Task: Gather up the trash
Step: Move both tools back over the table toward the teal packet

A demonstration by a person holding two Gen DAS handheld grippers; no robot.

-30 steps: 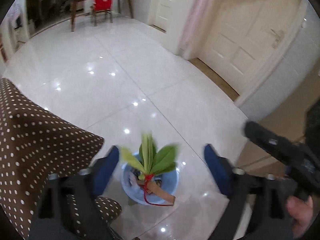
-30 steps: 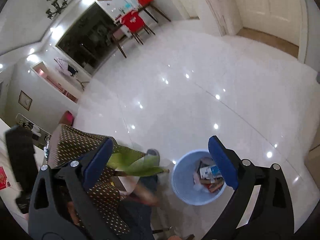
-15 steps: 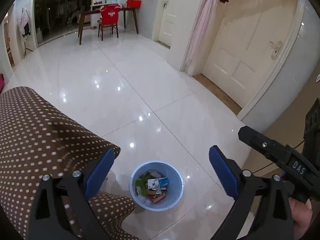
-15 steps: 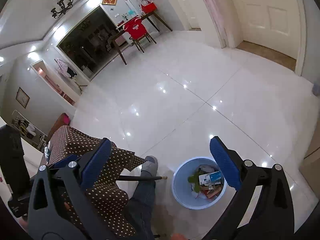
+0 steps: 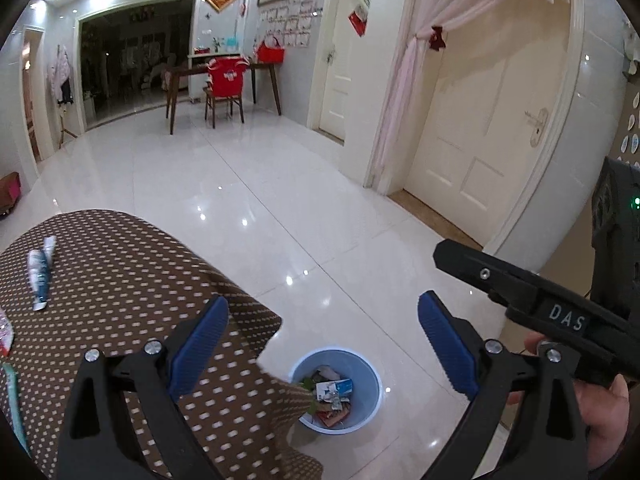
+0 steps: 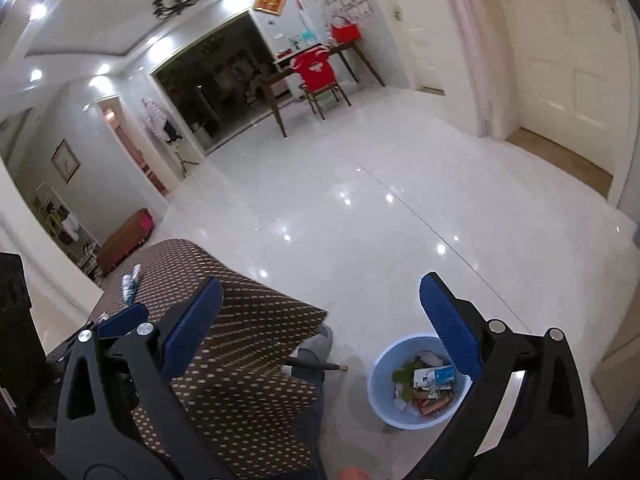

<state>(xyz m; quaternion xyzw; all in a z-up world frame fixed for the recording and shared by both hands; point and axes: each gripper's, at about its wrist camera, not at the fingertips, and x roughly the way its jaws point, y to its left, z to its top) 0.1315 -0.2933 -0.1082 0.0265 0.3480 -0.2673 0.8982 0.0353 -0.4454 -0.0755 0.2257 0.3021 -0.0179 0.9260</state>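
Both grippers are up in the air over the corner of the table, pointing forward and a bit down toward the floor. The left gripper [image 5: 320, 344] has its blue pads [image 5: 198, 342] spread wide with nothing between them. Same story on the right gripper [image 6: 320, 332]: jaws wide apart, empty.

In the left wrist view the right gripper [image 5: 532, 300] pokes in from the right side, tilted diagonally up and to the left, with the person's right hand [image 5: 600, 408] wrapped around its handle, fingers curled underneath. From the right wrist view you can catch the left gripper's blue tip [image 6: 122, 320] low on the left edge, sitting over the tablecloth.

The light blue trash bin [image 5: 370, 404] is on the glossy white tile floor, just past the table corner and below both grippers. It already has stuff in it: green leaves, a blue and white wrapper, some red packaging. In the right wrist view the bin [image 6: 380, 396] is partly behind the right finger pad.

The brown polka-dot tablecloth [image 5: 120, 280] covers the table on the left. A crumpled blue and white wrapper [image 5: 40, 276] lies on it, well back from the corner; it shows up small in the right wrist view too [image 6: 130, 286]. More bits of litter peek in at the far left edge, too cut off to identify.
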